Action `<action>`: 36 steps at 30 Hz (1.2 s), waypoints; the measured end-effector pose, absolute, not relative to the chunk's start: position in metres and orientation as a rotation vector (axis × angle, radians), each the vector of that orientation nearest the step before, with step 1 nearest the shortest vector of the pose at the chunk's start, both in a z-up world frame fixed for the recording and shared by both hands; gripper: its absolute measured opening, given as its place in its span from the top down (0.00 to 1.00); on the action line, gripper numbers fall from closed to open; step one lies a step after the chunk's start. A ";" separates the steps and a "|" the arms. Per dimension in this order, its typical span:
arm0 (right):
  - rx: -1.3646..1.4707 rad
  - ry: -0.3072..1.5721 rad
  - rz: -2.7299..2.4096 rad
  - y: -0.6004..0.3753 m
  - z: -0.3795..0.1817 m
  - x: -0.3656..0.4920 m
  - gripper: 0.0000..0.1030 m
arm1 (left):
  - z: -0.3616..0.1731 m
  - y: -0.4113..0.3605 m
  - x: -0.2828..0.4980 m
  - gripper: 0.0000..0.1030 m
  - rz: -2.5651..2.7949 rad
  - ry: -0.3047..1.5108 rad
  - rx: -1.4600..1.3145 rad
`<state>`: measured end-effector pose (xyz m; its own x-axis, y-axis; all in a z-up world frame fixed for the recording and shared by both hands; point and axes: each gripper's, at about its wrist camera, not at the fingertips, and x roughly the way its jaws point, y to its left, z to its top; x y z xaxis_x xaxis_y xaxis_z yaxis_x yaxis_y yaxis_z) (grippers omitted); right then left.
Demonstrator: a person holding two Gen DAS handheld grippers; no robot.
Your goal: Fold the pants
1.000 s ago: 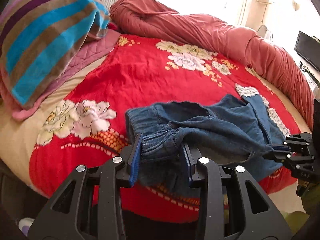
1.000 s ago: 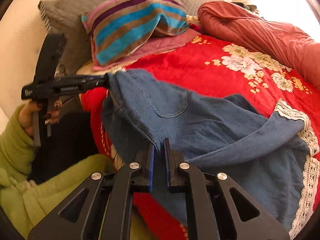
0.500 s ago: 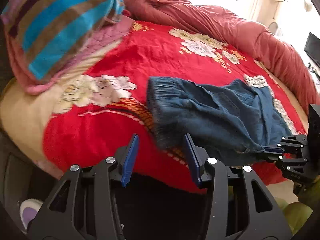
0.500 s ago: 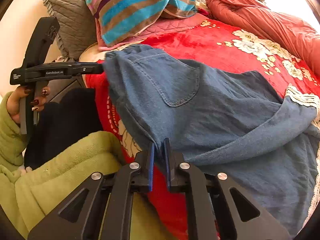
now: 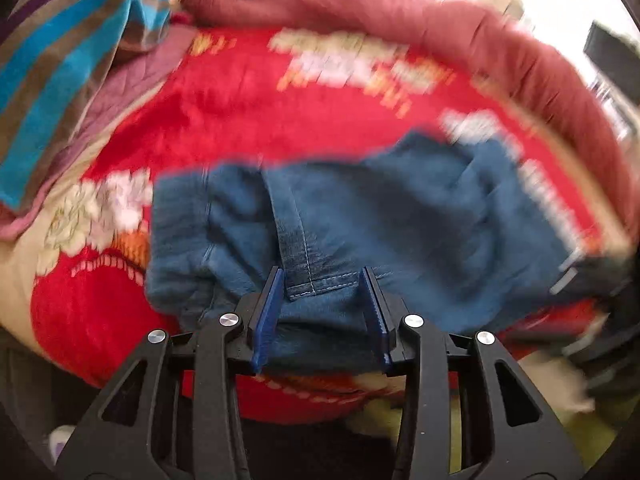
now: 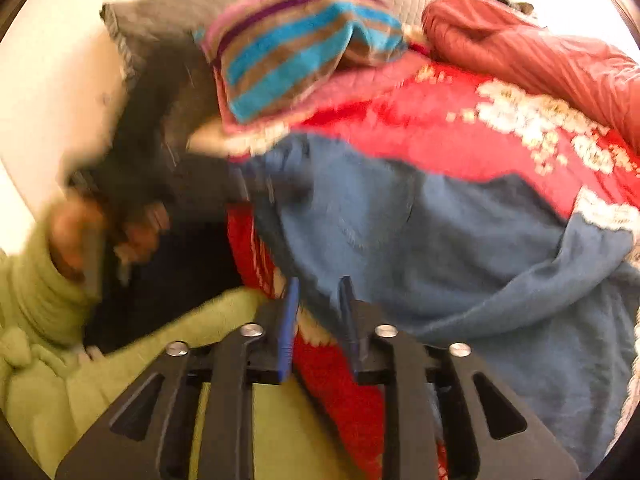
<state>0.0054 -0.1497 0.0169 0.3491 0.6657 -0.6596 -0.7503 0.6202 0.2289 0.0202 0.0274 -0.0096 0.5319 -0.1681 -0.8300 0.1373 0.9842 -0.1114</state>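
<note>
The blue denim pants point(image 5: 400, 220) are seen spread over the near edge of a bed covered with a red flowered blanket point(image 5: 248, 100), their cloth partly hanging over that edge. In the left wrist view the left gripper point(image 5: 323, 280) is held over the near hem of the pants, with a stitched seam strip running up between its blue pads; the jaws stand apart and have just been closing a little, the denim lying between them without either pad clearly pressing on it. In the right wrist view the right gripper point(image 6: 318, 284) is found at the blanket's near edge, its jaws parted after having just been opening; the lower border of the pants lies just at and beyond its tips, and no cloth is seen pinched between the pads. A striped towel point(image 6: 296, 52) in turquoise, brown and purple is laid toward the far left corner of the bed, on a grey quilted pillow point(image 6: 168, 12), and a rust-red duvet point(image 5: 440, 24) is bunched along the far edge. At the left of the right wrist view a hand point(image 6: 76, 236) in a green sleeve point(image 6: 28, 292) is seen, heavily blurred. Both views are smeared by motion, so fine detail cannot be told.
</note>
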 end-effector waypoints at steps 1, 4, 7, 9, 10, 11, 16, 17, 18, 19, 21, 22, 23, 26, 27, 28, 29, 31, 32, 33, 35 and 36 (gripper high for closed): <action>-0.120 0.795 0.906 -0.149 0.017 0.010 0.73 | -0.018 0.030 0.018 0.70 -0.183 1.010 -0.051; -0.119 0.852 0.862 -0.144 0.002 0.023 0.73 | -0.022 0.037 0.009 0.70 -0.193 1.001 -0.067; -0.133 0.954 0.827 -0.135 -0.025 0.031 0.72 | -0.023 0.042 0.008 0.70 -0.206 0.999 -0.092; -0.127 0.999 0.813 -0.133 -0.041 0.033 0.71 | -0.025 0.044 0.010 0.71 -0.212 1.003 -0.110; -0.102 1.001 0.815 -0.136 -0.041 0.034 0.71 | -0.027 0.043 0.010 0.71 -0.213 1.001 -0.111; -0.079 1.005 0.824 -0.139 -0.039 0.035 0.71 | -0.028 0.043 0.010 0.71 -0.212 0.997 -0.107; -0.043 0.925 0.832 -0.158 -0.014 0.028 0.60 | -0.025 0.041 0.007 0.71 -0.191 0.986 -0.084; -0.035 0.902 0.826 -0.165 -0.008 0.026 0.59 | -0.022 0.038 0.004 0.71 -0.179 0.981 -0.067; -0.028 0.888 0.815 -0.170 -0.004 0.026 0.57 | -0.020 0.037 0.003 0.71 -0.174 0.977 -0.066; -0.025 0.879 0.799 -0.176 0.000 0.027 0.55 | -0.017 0.037 0.002 0.70 -0.174 0.972 -0.069; -0.015 0.860 0.763 -0.188 0.005 0.029 0.53 | -0.010 0.036 -0.003 0.68 -0.169 0.954 -0.071; -0.007 0.851 0.742 -0.195 0.007 0.030 0.50 | -0.006 0.035 -0.006 0.66 -0.168 0.943 -0.069; 0.000 0.847 0.728 -0.200 0.010 0.032 0.50 | -0.001 0.034 -0.009 0.63 -0.169 0.930 -0.069; 0.026 0.829 0.672 -0.218 0.014 0.038 0.47 | 0.010 0.031 -0.015 0.60 -0.168 0.904 -0.067; 0.033 0.820 0.651 -0.225 0.015 0.040 0.46 | 0.014 0.029 -0.017 0.59 -0.172 0.896 -0.070; 0.036 0.813 0.636 -0.230 0.016 0.040 0.46 | 0.016 0.028 -0.018 0.57 -0.175 0.890 -0.074; 0.036 0.807 0.622 -0.233 0.016 0.042 0.46 | 0.020 0.026 -0.020 0.55 -0.184 0.882 -0.081; 0.034 0.792 0.587 -0.241 0.018 0.044 0.46 | 0.024 0.020 -0.022 0.52 -0.202 0.877 -0.085; 0.035 0.789 0.578 -0.244 0.019 0.045 0.46 | 0.026 0.016 -0.023 0.52 -0.212 0.875 -0.085; 0.041 0.785 0.564 -0.248 0.020 0.048 0.46 | 0.027 0.013 -0.023 0.52 -0.221 0.873 -0.086; 0.053 0.784 0.549 -0.254 0.021 0.052 0.46 | 0.029 0.002 -0.023 0.52 -0.253 0.876 -0.085; 0.056 0.782 0.536 -0.257 0.021 0.057 0.46 | 0.029 -0.002 -0.022 0.52 -0.269 0.878 -0.083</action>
<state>0.0566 -0.2566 0.0215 0.5829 0.4796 -0.6559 -0.4389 0.8652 0.2426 -0.0221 -0.0022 0.0293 0.6075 -0.2660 -0.7485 0.1983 0.9632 -0.1813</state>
